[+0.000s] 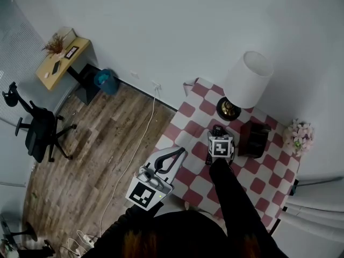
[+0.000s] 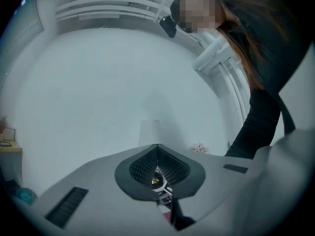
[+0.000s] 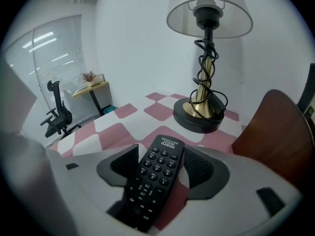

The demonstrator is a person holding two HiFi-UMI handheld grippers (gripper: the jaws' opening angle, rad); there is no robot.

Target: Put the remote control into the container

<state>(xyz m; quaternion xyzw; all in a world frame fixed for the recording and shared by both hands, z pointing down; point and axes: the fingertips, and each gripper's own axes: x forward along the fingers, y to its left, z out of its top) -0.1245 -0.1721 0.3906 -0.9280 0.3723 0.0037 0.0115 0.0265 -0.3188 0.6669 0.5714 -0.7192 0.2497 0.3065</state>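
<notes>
A black remote control [image 3: 155, 178] lies face up on the red-and-white checked tablecloth [image 3: 123, 127]. My right gripper [image 3: 161, 154] is open, one dark pad on either side of the remote and neither pressing on it. In the head view the right gripper [image 1: 218, 133] hangs over the middle of the table and hides the remote. The dark brown container [image 1: 252, 138] stands just to its right, and its wall [image 3: 278, 132] fills the right edge of the right gripper view. My left gripper [image 1: 173, 157] is shut and empty at the table's left edge, pointing level at the wall [image 2: 157, 149].
A lamp with a white shade [image 1: 248, 79] and a black base [image 3: 199, 117] stands just beyond the remote. Pink flowers [image 1: 299, 136] sit at the table's right edge. On the wooden floor to the left are an office chair [image 1: 37, 133] and a small desk [image 1: 59, 63].
</notes>
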